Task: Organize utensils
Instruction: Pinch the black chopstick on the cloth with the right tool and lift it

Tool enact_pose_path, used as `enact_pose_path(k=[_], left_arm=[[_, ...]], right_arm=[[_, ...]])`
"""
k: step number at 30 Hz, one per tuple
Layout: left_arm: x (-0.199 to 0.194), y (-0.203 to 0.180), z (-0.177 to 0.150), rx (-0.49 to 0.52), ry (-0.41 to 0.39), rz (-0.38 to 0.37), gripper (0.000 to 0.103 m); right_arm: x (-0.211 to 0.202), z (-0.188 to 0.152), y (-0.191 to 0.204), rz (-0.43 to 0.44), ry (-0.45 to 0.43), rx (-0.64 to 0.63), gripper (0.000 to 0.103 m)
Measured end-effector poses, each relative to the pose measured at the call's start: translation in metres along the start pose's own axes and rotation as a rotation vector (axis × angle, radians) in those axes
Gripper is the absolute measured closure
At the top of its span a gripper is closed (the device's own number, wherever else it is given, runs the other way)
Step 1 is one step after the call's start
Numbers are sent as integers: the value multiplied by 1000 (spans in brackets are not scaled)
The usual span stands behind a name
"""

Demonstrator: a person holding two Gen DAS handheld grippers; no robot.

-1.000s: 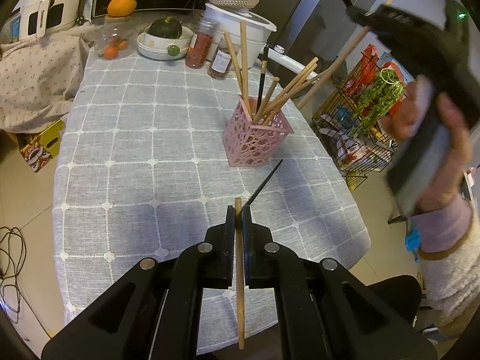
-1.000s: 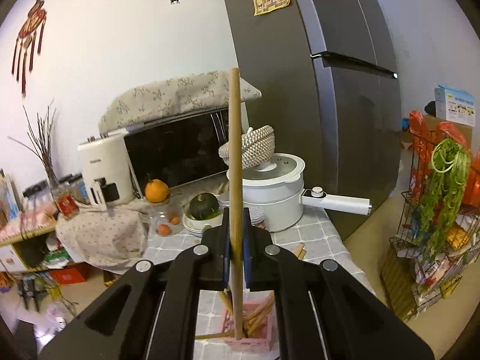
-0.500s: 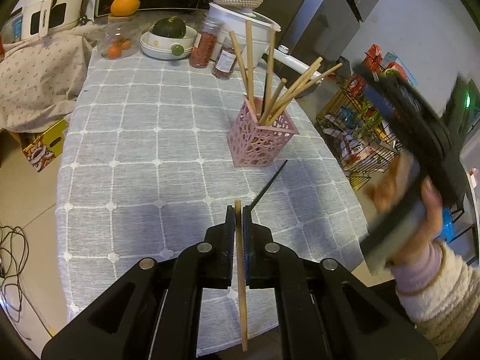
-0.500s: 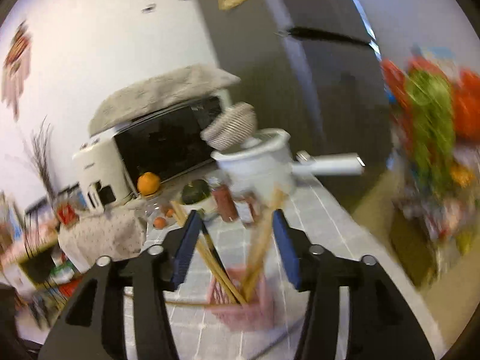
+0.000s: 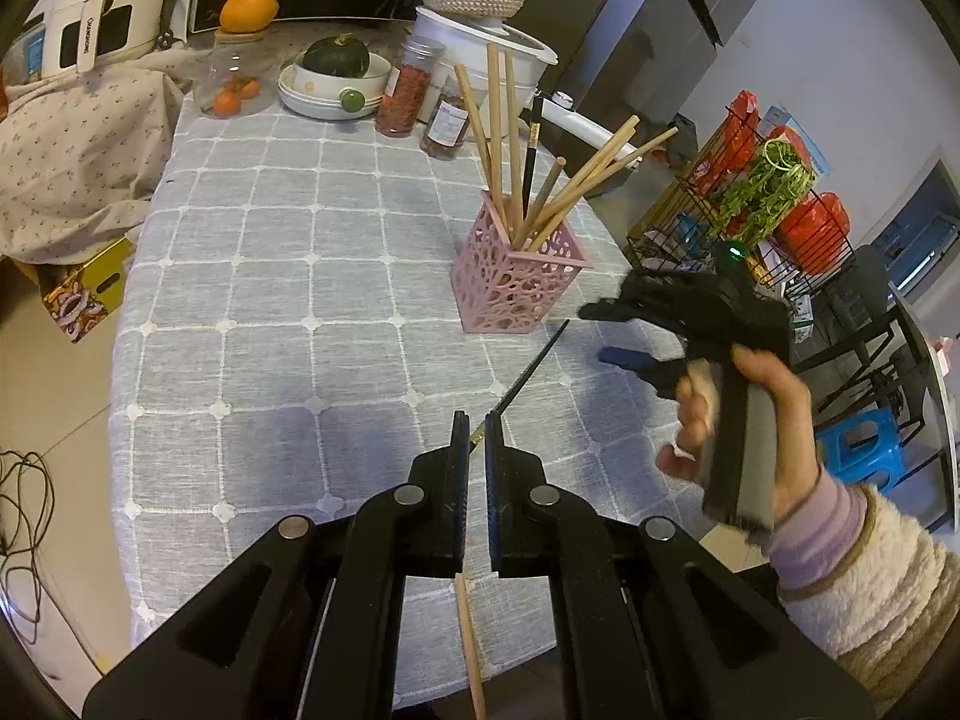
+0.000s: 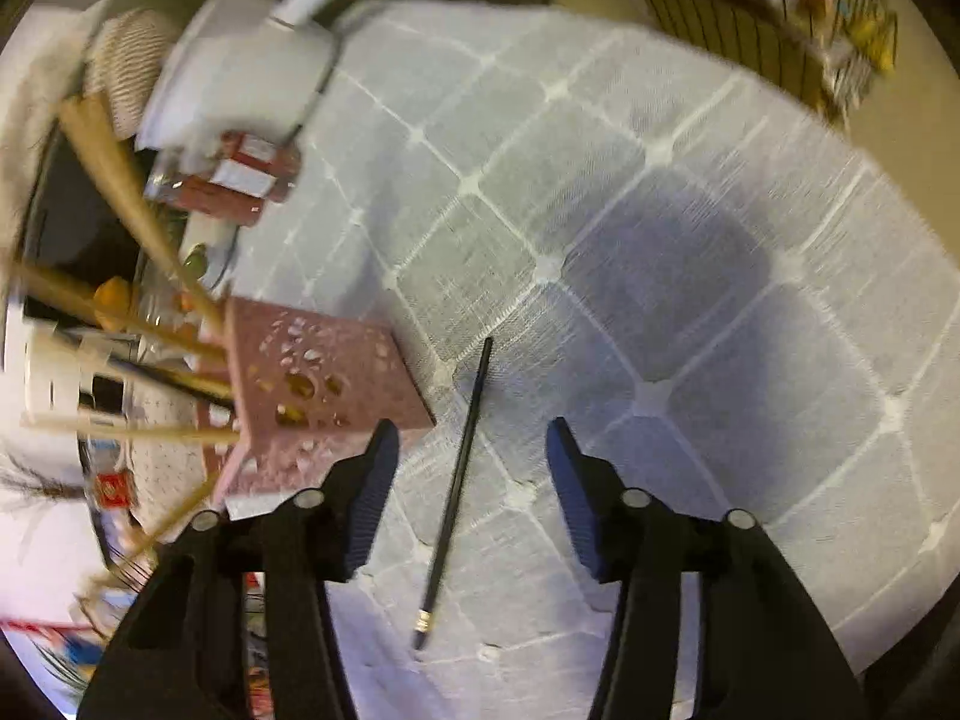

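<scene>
Left tongs (image 5: 477, 420) clenched on wooden chopstick (image 5: 470, 648); right tongs (image 6: 471, 438) released above black chopstick (image 6: 459, 480) beside pink holder (image 6: 312, 372) on surface (image 6: 660, 240).

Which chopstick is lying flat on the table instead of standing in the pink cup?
The black chopstick. It lies flat on the tablecloth beside the pink holder, while the other chopsticks stand inside that holder.

Open cloth: the grey checked tablecloth (image 5: 252, 312) lay bare across the frame's left and centre.
Obstacle: the pink perforated plastic holder (image 5: 516, 285) stood right of centre.
Back edge: glass jars (image 5: 411, 90) crowded the top.
</scene>
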State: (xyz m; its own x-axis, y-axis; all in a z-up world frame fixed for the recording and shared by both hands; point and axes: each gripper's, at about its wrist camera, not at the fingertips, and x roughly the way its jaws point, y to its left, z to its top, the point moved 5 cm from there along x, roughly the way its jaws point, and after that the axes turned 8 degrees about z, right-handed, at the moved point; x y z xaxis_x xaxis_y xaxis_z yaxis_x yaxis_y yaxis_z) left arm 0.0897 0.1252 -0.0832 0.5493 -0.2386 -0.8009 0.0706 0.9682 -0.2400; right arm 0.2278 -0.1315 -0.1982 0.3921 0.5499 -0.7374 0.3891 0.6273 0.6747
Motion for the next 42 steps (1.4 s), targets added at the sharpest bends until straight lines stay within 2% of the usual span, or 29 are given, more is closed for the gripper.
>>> enact_pose_path(k=[1, 4, 6, 9, 11, 15, 17, 20, 22, 24, 29, 35, 37, 39, 42], left_arm=[[1, 0, 0, -1, 4, 2, 98], [5, 4, -1, -11, 22, 10, 98], [5, 6, 0, -17, 21, 12, 98], [4, 5, -1, -15, 21, 12, 98], [7, 4, -5, -18, 49, 15, 98], [18, -4, -27, -23, 124, 25, 98], [19, -4, -34, -18, 130, 20, 98], [15, 3, -32, -29, 101, 15, 91], [18, 3, -31, -31, 104, 23, 86], [24, 0, -32, -22, 117, 43, 86], [34, -16, -35, 34, 126, 74, 86], [41, -41, -39, 94, 97, 122, 85], [41, -56, -38, 162, 53, 163, 77], [40, -77, -40, 247, 27, 155, 68], [41, -93, -42, 295, 8, 148, 67]], right_arm=[[8, 1, 2, -9, 31, 11, 63], [24, 0, 3, -47, 88, 22, 73], [38, -5, -3, -55, 138, 73, 76], [41, -1, -5, -50, 102, 101, 78], [42, 4, -11, -76, 88, 106, 98], [40, 12, -13, -54, 74, 87, 99], [36, 13, -17, -27, 55, 87, 99], [22, 9, -26, -6, 46, 63, 99], [9, 7, -33, -4, 37, 40, 98], [-9, 8, -36, 1, 5, -8, 98], [-62, 4, -31, 34, -71, -130, 98], [-108, -25, -5, 91, -110, -301, 98], [-116, -36, 2, 101, -119, -350, 98], [-122, -46, 7, 99, -117, -397, 99], [-129, -57, 7, 111, -122, -419, 99]])
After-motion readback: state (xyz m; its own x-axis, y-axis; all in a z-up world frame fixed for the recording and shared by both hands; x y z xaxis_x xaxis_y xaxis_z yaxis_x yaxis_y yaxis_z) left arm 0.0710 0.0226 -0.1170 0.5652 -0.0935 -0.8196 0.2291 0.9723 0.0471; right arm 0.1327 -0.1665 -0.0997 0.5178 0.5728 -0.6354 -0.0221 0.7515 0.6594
